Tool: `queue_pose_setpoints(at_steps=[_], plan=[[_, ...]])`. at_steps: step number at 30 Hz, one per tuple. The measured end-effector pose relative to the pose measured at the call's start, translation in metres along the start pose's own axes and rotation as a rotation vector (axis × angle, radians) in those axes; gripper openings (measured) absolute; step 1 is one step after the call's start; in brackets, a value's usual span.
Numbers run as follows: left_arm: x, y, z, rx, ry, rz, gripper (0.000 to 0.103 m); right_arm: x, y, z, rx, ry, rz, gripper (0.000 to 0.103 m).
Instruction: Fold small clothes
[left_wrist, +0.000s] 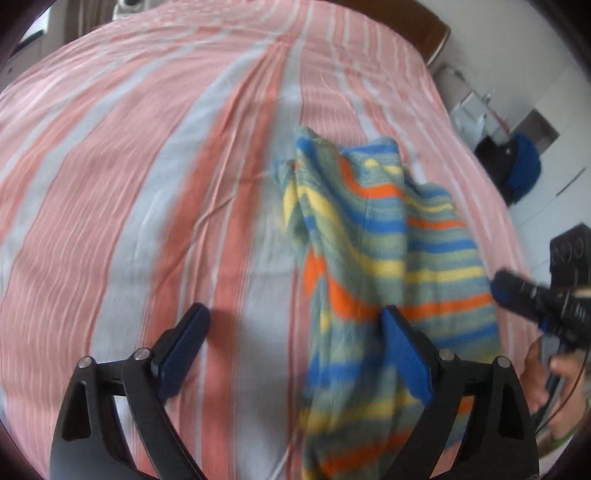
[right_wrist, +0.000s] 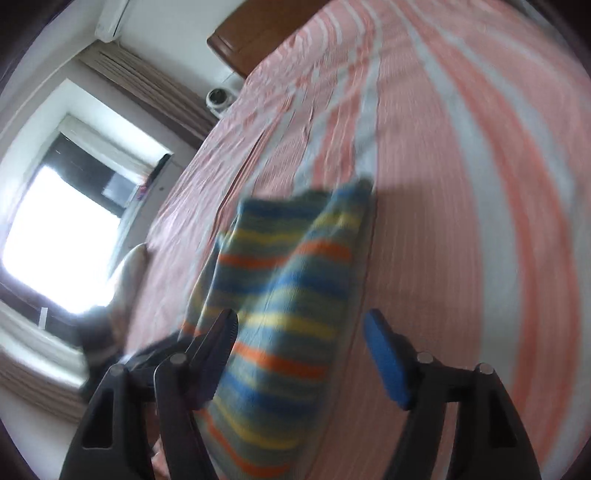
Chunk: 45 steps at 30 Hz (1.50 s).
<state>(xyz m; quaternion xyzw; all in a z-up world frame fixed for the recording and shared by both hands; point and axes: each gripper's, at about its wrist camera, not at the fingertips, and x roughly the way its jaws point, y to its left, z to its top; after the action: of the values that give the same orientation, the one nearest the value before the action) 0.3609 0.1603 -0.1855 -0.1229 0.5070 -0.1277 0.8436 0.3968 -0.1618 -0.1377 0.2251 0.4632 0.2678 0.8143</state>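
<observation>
- Striped garment (left_wrist: 373, 236) lies rumpled on bed (left_wrist: 129, 166), centre toward 3 o'clock.
- Left gripper (left_wrist: 295, 354): jaws released, spread wide.
- Right gripper (right_wrist: 301, 354): jaws released, garment between, unpressed; likely let go for regrasping.

- A home bedroom, by all signs.
- Bed (left_wrist: 147, 166) under a pink-and-grey striped sheet, wooden headboard (right_wrist: 251, 40) behind.
- Curtained window (right_wrist: 62, 221), wall air conditioner (right_wrist: 110, 18) above.
- White cupboard doors (left_wrist: 554, 177) alongside.
</observation>
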Motion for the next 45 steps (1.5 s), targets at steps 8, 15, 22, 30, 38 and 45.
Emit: queue_pose_setpoints(at_steps=[8,15,22,30,38,45], plan=[[0.009,-0.039,0.004,0.135,0.028,0.094,0.011,0.057,0.058,-0.03,-0.311,-0.04,-0.321,0.024],[-0.085,-0.055,0.013,0.153,-0.16,0.033,0.011,0.008,0.134,-0.049,-0.497,-0.264,-0.33,0.022],[-0.078,-0.029,0.016,0.128,-0.16,0.241,0.07,0.014,0.134,-0.022,-0.348,-0.271,-0.267,0.079],[-0.14,-0.069,-0.096,0.244,-0.406,0.572,0.103,-0.023,0.102,-0.079,-0.348,-0.196,-0.527,0.102],[-0.176,-0.086,-0.126,0.095,-0.278,0.42,0.103,-0.098,0.154,-0.149,-0.418,-0.196,-0.511,0.102],[-0.198,-0.105,-0.136,0.055,-0.319,0.417,0.103,-0.12,0.173,-0.172,-0.467,-0.221,-0.551,0.102]])
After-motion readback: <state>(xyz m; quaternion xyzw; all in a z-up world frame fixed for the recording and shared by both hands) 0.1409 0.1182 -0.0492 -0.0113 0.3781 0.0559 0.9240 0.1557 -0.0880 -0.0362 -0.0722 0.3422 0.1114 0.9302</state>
